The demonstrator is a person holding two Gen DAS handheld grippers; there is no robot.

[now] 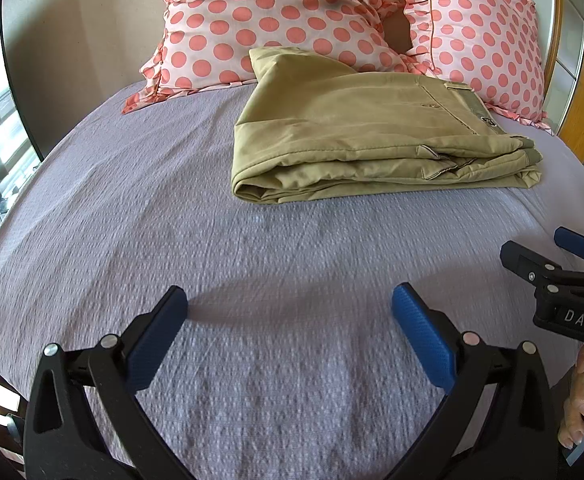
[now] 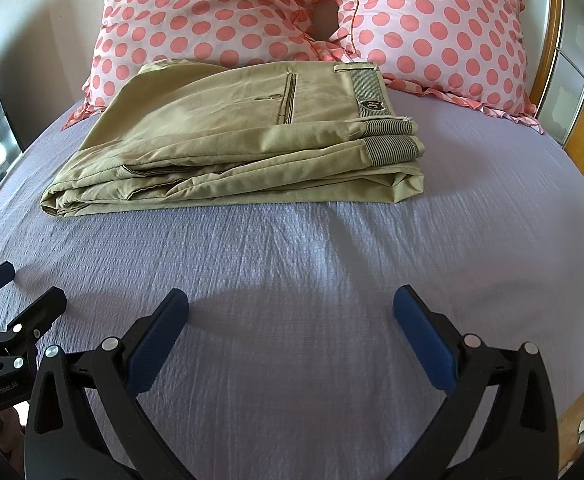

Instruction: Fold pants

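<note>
- Left tool (image 1: pixel 290 312): wide open, nothing in it, hovering over bare bedspread (image 1: pixel 172 220) near the foot side of the bed. Well apart from the pants.
- Pants (image 2: pixel 232 140): khaki, sitting on the bed up toward the two polka-dot pillows (image 2: pixel 220 12), far edge touching or just under the pillow ruffles (can't quite tell which). They look already folded into a stacked rectangle, several layers deep from the edge facing the cameras.
- Orientation: long axis runs left-right across the bed. The striped waistband (image 2: pixel 372 92) with the little badge is at the right end, together with the striped cuffs just in front of it; the rounded fold is at the left end (image 2: pixel 52 204).
- Right tool (image 2: pixel 292 312): also wide open and empty, hanging over the bedspread, near its partner, well short of the pants.
- Step-wise, my read is the folding is basically done, or one last fold away. If another fold is wanted, I'd guess it means both tools reaching forward to pinch the whole stack at one end and carrying it over to the other.
- Worth watching: the layers are loose along the near edge, so a shallow pinch would probably grab only the top layer.
</note>
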